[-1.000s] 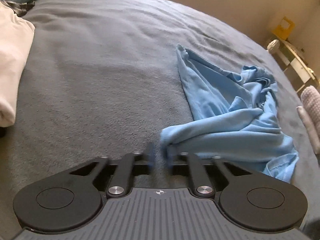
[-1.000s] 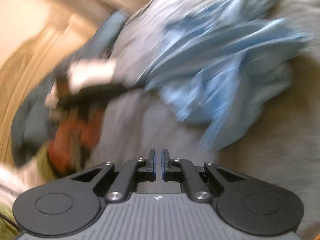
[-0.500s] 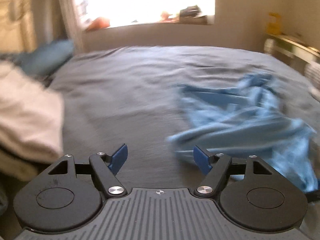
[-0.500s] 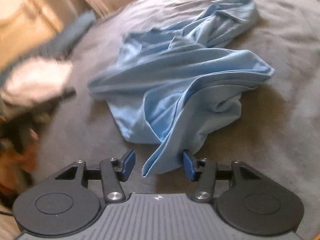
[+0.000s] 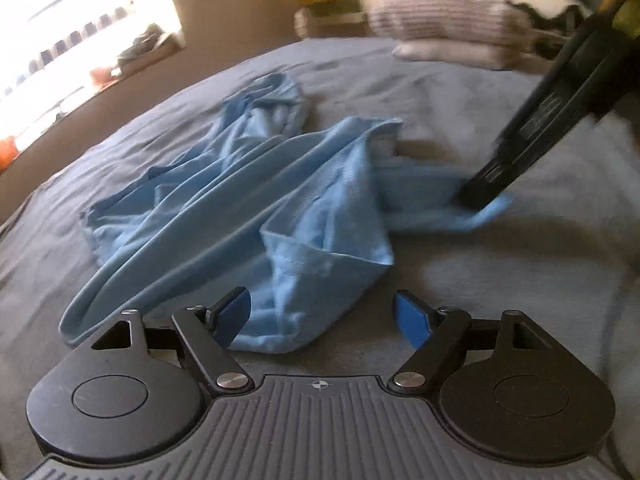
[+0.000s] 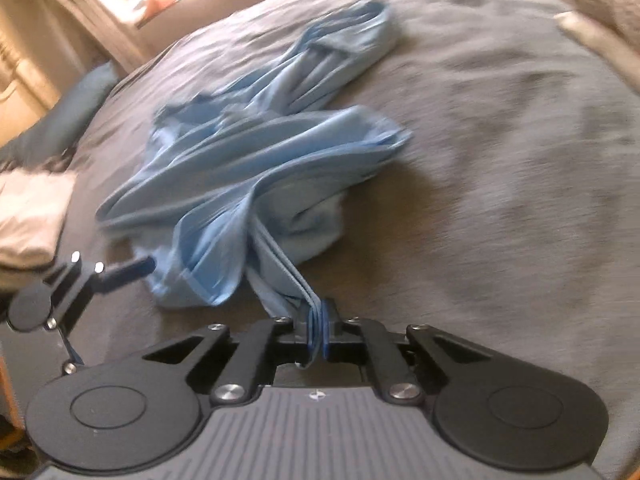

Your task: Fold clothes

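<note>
- The left gripper hangs low over the bed with its blue-padded jaws spread wide and nothing clamped; a rumpled fold of the light blue garment lies between and just ahead of them.
- The right gripper has its jaws pressed together on a bunched edge of the same garment, which trails away in creased folds.
- The grey bedspread lies beneath, with a white folded cloth at its left edge, knitted folded items at the far side, and a bright window beyond.
</note>
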`<state>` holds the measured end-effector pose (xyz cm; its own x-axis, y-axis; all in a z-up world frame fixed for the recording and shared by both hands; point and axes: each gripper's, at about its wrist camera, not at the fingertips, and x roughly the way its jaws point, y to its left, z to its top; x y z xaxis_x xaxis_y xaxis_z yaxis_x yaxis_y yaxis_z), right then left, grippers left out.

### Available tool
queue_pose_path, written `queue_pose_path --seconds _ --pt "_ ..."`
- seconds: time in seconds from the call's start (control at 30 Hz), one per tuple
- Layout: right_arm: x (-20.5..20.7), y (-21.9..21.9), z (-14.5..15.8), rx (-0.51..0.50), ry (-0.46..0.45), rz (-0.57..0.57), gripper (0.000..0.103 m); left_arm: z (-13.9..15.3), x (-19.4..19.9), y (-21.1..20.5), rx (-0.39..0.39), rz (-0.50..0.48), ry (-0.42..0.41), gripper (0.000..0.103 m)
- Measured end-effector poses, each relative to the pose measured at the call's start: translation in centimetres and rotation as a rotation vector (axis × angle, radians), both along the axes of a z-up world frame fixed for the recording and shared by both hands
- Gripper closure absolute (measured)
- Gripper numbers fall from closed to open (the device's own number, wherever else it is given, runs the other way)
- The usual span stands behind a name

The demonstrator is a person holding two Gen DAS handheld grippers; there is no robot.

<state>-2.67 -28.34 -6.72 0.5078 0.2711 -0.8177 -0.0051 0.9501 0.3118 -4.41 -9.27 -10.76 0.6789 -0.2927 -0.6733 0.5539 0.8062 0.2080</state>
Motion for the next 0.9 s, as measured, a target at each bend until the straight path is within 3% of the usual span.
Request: queue_pose_path --seconds 0.13,0.37,0.43,0.5,0.63,0.7,0.73,0.87,0.9 --pt "0.5 -3.8 1.5 -0.063 -0.056 -0.117 0.099 0.3 1.4 1.1 -0.067 0.092 0.042 0.047" --pt "1.3 -10.1 3.8 -0.262 -0.166 -0.393 0.102 0.5 1.7 1.9 -0.109 0.117 0.032 0.061" --pt "1.3 -11.5 3.7 -0.241 -0.145 -0.428 0.101 0.4 1.6 1.5 -0.112 0.083 0.041 0.061" --pt "1.2 -11.9 3.4 -0.143 -0.125 -0.412 0.101 0.3 1.5 1.1 -0.114 0.05 0.049 0.06" --pt "1.2 -9.1 2.9 -0.035 -0.138 -0.278 0.099 -0.1 1.1 -0.4 -0.075 -0.009 0.036 0.061" --pt "1.8 -7.1 2.4 0.003 -0.117 -0.191 0.097 0.0 1.2 -0.4 -0.095 -0.017 0.034 0.078" --pt "2.3 -6.1 2.1 0.006 -0.101 -0.153 0.096 0.2 1.2 -0.2 -0.108 -0.017 0.036 0.095" --pt "3.5 -3.3 1.0 -0.069 -0.071 -0.089 0.054 1.8 1.3 1.7 -0.167 -0.004 0.047 0.1" --pt "3.8 -3.0 0.9 -0.077 -0.067 -0.084 0.053 2.3 1.2 2.6 -0.184 -0.013 0.065 0.1"
